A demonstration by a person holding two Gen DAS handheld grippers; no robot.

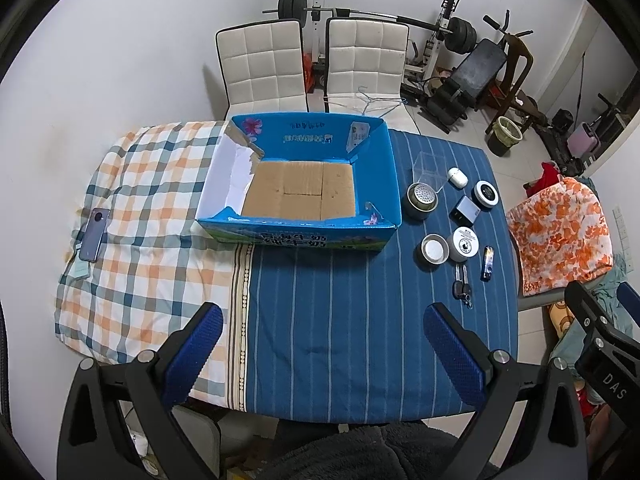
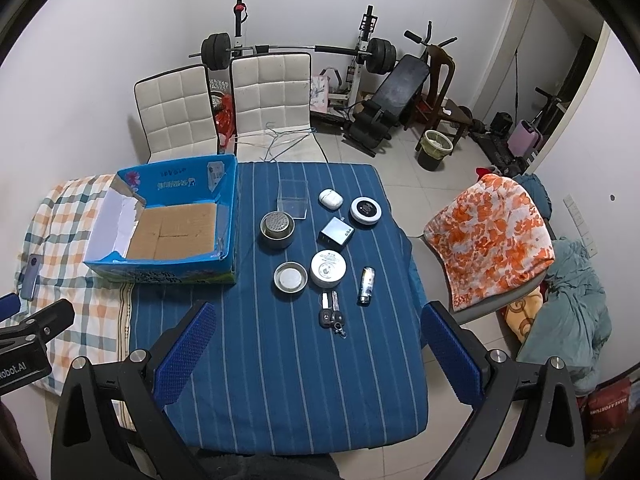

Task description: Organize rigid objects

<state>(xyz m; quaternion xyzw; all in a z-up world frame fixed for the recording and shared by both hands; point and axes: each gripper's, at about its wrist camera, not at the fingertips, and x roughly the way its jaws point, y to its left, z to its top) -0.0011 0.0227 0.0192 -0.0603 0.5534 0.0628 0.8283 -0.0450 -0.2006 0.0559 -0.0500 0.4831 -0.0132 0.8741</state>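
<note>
An open blue cardboard box [image 1: 390, 168] [image 2: 228, 216] with a bare brown floor stands mid-table. To its right lie small objects on the blue striped cloth: a metal strainer cup [image 2: 277, 229], a round tin [image 2: 290, 277], a white round jar [image 2: 328, 269], a grey charger [image 2: 337, 233], a white earbud case [image 2: 331, 199], a round black-and-white device [image 2: 365, 210], a clear plastic box [image 2: 293, 199], a lighter [image 2: 366, 281] and car keys [image 2: 332, 314]. My left gripper [image 1: 322, 350] and right gripper [image 2: 316, 354] are open and empty, above the table's near edge.
A phone [image 1: 94, 234] lies on the checked cloth at the left. Two white chairs [image 1: 316, 64] stand behind the table. A chair with an orange floral cover [image 2: 490, 234] stands to the right. Gym equipment [image 2: 384, 92] fills the back.
</note>
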